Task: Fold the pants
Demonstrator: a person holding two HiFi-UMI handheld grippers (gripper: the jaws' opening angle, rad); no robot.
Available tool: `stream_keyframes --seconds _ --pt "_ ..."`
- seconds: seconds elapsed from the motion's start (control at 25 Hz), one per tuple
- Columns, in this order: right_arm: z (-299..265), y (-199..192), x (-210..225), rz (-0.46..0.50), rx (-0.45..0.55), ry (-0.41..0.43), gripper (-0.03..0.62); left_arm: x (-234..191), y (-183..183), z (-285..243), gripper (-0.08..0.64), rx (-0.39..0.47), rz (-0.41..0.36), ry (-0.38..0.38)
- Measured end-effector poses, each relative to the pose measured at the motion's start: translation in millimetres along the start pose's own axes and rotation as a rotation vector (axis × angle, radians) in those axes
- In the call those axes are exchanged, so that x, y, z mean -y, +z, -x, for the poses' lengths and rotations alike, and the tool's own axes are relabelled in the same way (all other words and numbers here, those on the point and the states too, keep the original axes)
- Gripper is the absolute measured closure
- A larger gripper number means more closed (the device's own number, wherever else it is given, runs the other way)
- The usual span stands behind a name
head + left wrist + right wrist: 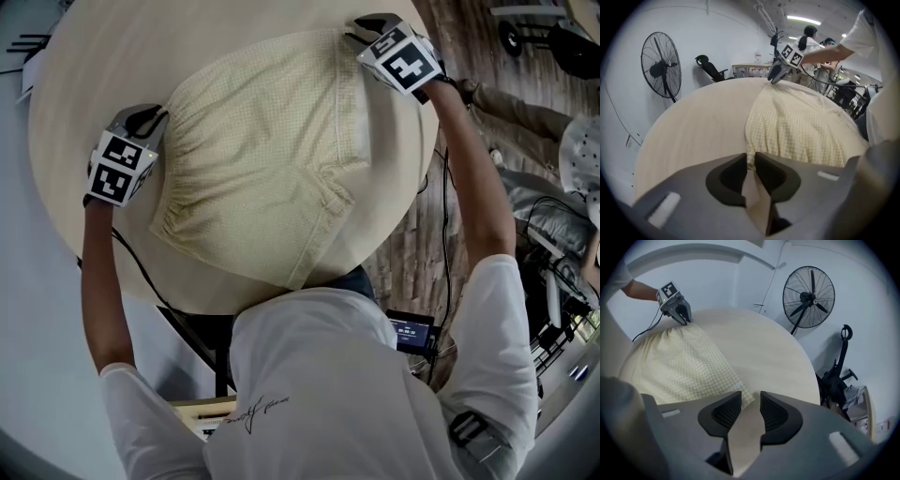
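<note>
Pale yellow checked pants [272, 159], short-legged, lie spread flat on a round beige table [84, 56]. My left gripper [155, 117] sits at the gathered waistband's left corner. In the left gripper view its jaws [751, 157] are shut with a fold of the cloth [801, 126] pinched between them. My right gripper [354, 36] is at the far right corner of the pants, near the table's edge. In the right gripper view it [750, 397] stands open, the cloth's corner [679, 362] lying just beyond the left jaw tip and bare table showing in the gap.
A standing fan [661, 65] and a black chair [710, 69] are beyond the table. People [808, 42] stand in the background. Wooden floor [459, 56] and wheeled equipment [553, 37] lie to the right. A small screen [412, 333] sits below the table's near edge.
</note>
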State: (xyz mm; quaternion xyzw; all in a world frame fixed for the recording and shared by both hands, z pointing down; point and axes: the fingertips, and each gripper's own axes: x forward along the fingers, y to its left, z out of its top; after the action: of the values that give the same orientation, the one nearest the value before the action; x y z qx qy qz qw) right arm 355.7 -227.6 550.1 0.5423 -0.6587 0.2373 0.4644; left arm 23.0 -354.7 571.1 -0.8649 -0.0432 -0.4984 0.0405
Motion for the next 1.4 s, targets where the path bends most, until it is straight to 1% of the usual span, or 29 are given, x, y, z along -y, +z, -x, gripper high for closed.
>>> stream_keyframes --seconds 0.12,0.2,0.28,0.44,0.52,0.6,0.76,0.88,0.96,1.04,1.12,1.16,1.28,1.4 --pt "-9 3 1 0.087 -0.045 0.056 0.489 5 4 1 0.483 -0.028 -0.069 0.021" --pt "-14 3 -1 0.139 -0.086 0.116 0.479 6 4 1 0.485 -0.031 -0.081 0.027" --pt "-18 1 -2 0.167 -0.121 0.171 0.471 8 4 1 0.486 -0.025 -0.08 0.031" --pt "-16 -3 -7 0.155 -0.163 0.259 0.47 10 11 0 0.486 -0.006 -0.096 0.031" --pt "-17 -3 -9 0.151 -0.177 0.297 0.471 10 10 0 0.485 -0.005 -0.086 0.038" --pt "-19 -3 -9 0.123 -0.181 0.316 0.472 9 8 1 0.486 -0.01 -0.077 0.046" --pt "-20 0 -8 0.079 -0.157 0.314 0.472 6 6 4 0.486 -0.007 -0.062 0.049" --pt "-20 0 -7 0.057 -0.16 0.298 0.477 5 8 5 0.486 0.002 -0.057 0.053" --pt "-20 -4 -5 0.015 -0.179 0.289 0.516 4 8 5 0.485 0.006 -0.046 0.054" --pt "-19 -6 -5 -0.018 -0.188 0.284 0.537 5 7 5 0.485 0.016 -0.026 0.053" --pt "-17 -9 -5 -0.02 -0.184 0.268 0.563 6 9 5 0.485 0.031 -0.001 0.055" --pt "-16 -9 -5 -0.018 -0.179 0.255 0.565 6 10 5 0.485 0.038 0.005 0.056" --pt "-14 -9 -6 -0.016 -0.166 0.214 0.566 5 8 5 0.483 0.045 -0.005 0.069" --pt "-14 -9 -8 0.017 -0.163 0.178 0.568 3 6 4 0.472 0.038 -0.015 0.095"
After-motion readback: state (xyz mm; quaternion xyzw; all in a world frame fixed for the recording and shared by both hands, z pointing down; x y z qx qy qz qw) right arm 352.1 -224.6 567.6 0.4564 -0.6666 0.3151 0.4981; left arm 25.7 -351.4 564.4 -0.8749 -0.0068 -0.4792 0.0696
